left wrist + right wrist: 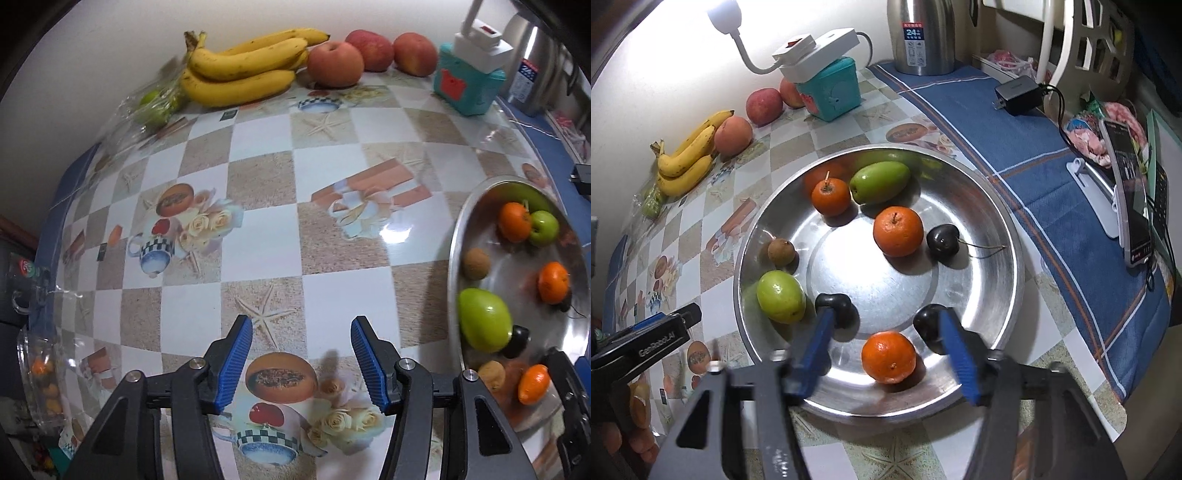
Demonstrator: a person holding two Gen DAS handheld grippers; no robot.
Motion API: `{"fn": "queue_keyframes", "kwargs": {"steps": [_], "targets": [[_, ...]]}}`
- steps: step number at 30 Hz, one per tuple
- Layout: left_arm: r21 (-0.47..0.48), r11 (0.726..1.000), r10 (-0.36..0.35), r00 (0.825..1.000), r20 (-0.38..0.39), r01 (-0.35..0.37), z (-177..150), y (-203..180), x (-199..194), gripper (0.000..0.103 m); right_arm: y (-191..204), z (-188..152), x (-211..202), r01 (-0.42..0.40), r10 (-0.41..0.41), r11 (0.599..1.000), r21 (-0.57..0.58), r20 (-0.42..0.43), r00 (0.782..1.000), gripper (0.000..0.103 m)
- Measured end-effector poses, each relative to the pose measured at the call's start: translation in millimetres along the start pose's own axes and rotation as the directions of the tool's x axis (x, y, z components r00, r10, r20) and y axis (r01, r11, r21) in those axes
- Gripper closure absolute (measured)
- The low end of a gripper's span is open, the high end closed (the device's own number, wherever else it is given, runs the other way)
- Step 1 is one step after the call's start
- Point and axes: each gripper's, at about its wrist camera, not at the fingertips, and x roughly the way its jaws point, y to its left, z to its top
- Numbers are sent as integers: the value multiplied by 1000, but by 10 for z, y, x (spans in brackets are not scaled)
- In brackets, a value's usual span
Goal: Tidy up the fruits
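A steel bowl [1015,258] on the checked tablecloth holds three oranges, two green fruits, a small brown fruit [781,252] and dark cherries. My right gripper [886,317] hangs open over the bowl's near side. One orange [888,356] lies between its blue fingers without touching the pads, and a cherry [837,308] shows behind each fingertip. My left gripper [302,323] stands open and empty over bare tablecloth, left of the bowl [456,236]. Bananas [240,70] and three apples [335,63] lie along the back wall.
A teal box [833,92] carrying a white socket lamp stands at the back, with a steel flask [921,37] beside it. A charger [1019,94] and a phone on a stand [1132,206] sit on the blue cloth at right. A plastic bag of green fruit [153,105] lies by the bananas.
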Motion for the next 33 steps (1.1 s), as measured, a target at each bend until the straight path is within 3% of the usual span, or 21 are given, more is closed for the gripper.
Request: {"fn": "queue_keyframes", "kwargs": {"steps": [2, 4, 8, 12, 16, 19, 22, 33], "targets": [[-11, 1000, 0, 1000, -9, 0, -12, 12, 43, 42, 8, 4, 4, -1, 1, 1000, -3, 3, 1000, 34], [-13, 1000, 9, 1000, -7, -9, -21, 19, 89, 28, 13, 9, 19, 1, -1, 1000, -8, 4, 1000, 33], [-7, 1000, 4, 1000, -10, -4, -21, 19, 138, 22, 3, 24, 35, 3, -3, 1000, -10, 15, 1000, 25], [1, 1000, 17, 1000, 0, -17, -19, 19, 150, 2, -11, 39, 19, 2, -2, 1000, -7, 32, 999, 24], [5, 999, 42, 999, 28, -42, -31, 39, 144, 0, -18, 55, -4, -2, 2, 1000, -7, 58, 998, 13], [13, 998, 65, 997, 46, -66, -62, 47, 146, 0, -10, 64, -32, -6, 7, 1000, -14, 81, 997, 12], [7, 998, 62, 997, 52, -63, -92, 85, 175, 0, 5, 63, -42, 0, 2, 1000, -22, 91, 996, 0], [12, 998, 60, 995, 82, -61, -277, 176, 52, 0, 38, 44, -57, 0, 4, 999, -38, 99, 995, 0]]}}
